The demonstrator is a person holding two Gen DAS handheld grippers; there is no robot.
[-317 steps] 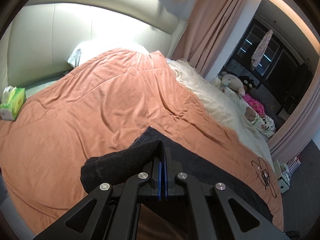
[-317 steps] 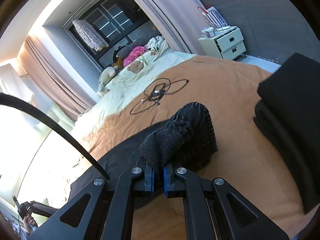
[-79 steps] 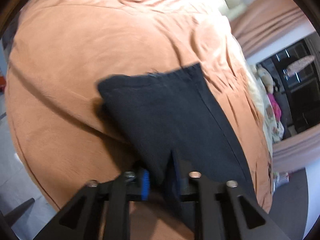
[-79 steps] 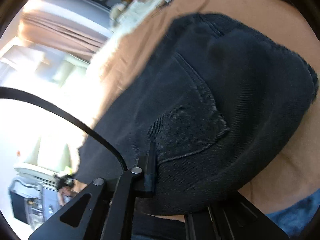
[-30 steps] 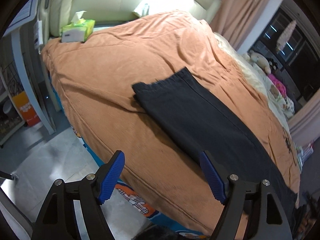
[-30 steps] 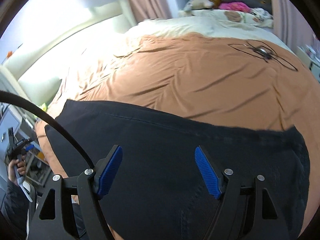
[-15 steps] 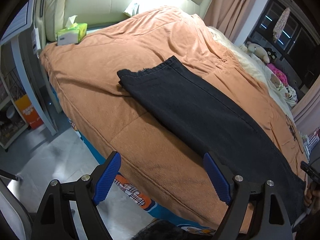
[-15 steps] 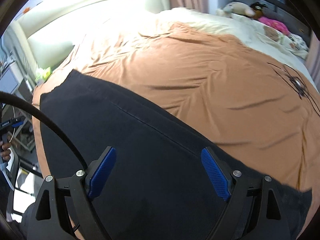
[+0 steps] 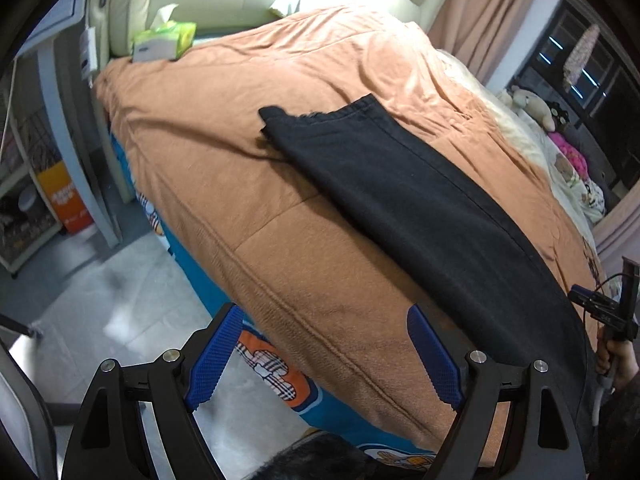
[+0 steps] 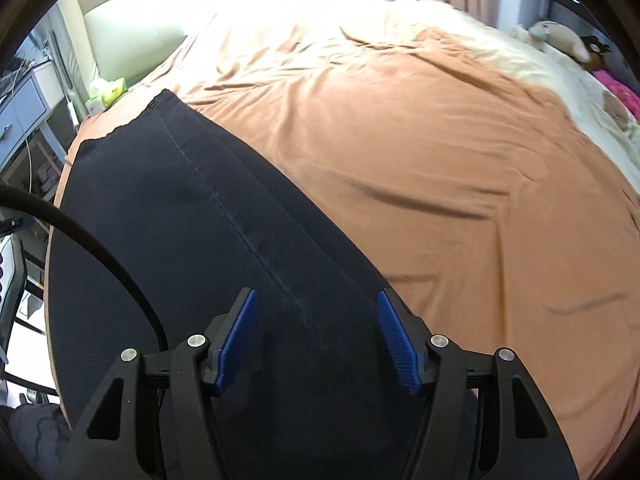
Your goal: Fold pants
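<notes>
The black pants (image 9: 404, 200) lie stretched out long and flat across the orange bedspread (image 9: 280, 92), running from the hem end near the tissue box (image 9: 164, 42) toward the near right. They look laid leg over leg into one narrow strip, with a seam line visible down the length in the right wrist view (image 10: 240, 232). That lengthwise fold seems done; the crosswise folds that would bring hem toward waist look still to do, as no part of the strip is doubled back on itself.

The left gripper (image 9: 326, 354) hangs off the near edge of the bed, its blue-padded fingers (image 9: 214, 354) spread wide apart and holding nothing. The right gripper (image 10: 316, 340) sits low over the pants, fingers also apart, empty; whether they touch the cloth cannot be told.

The tissue box carries print too small to read. An orange carton (image 9: 66, 202) on the floor at left shows white lettering, illegible. The bed's blue side panel (image 9: 276, 372) bears a cartoon pattern, no readable words.
</notes>
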